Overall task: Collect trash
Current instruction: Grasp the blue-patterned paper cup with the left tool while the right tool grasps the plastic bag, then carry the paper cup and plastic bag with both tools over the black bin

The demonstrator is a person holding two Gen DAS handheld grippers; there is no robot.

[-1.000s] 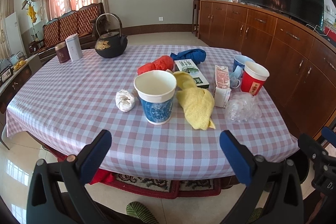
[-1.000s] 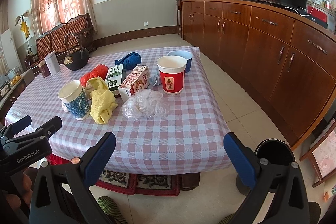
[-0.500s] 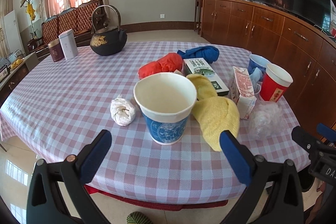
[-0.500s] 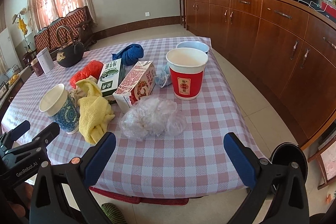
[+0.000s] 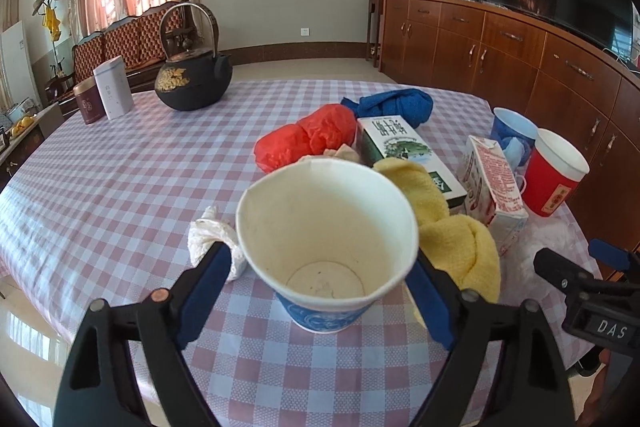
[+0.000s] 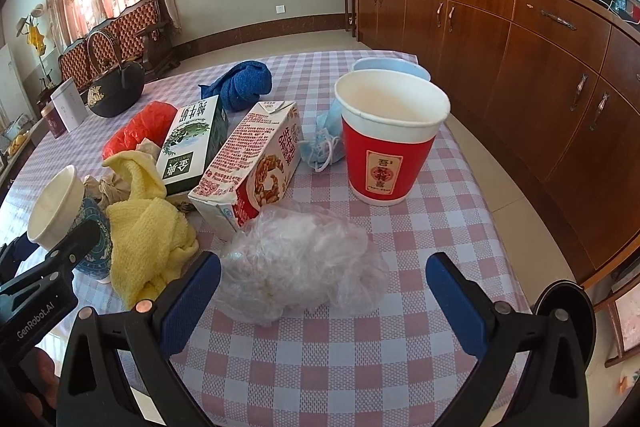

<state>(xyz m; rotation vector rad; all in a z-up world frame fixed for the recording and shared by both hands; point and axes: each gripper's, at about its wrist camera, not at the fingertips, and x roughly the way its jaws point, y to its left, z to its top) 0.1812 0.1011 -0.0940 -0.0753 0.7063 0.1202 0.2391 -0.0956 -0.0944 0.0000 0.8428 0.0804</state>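
Observation:
My left gripper [image 5: 316, 291] is open with its fingers on either side of an empty blue paper cup [image 5: 326, 239]; I cannot tell if the pads touch it. A crumpled white tissue [image 5: 212, 245] lies left of the cup. My right gripper [image 6: 322, 295] is open just in front of a crumpled clear plastic bag [image 6: 300, 265]. A red paper cup [image 6: 386, 139], a milk carton [image 6: 252, 163], a green box [image 6: 192, 143], a blue face mask [image 6: 322, 143] and a red plastic bag [image 6: 140, 129] lie on the checked table [image 6: 420, 227].
A yellow cloth [image 6: 146, 227], a blue cloth [image 6: 242, 85], a black teapot [image 5: 192, 83] and two tins [image 5: 104, 97] also stand on the table. A black bin [image 6: 564, 311] sits on the floor at the right. Wooden cabinets [image 6: 520, 39] line the right wall.
Both grippers have moved forward over the table edge. The left one now straddles the blue cup and the right one has come close to the clear plastic bag.

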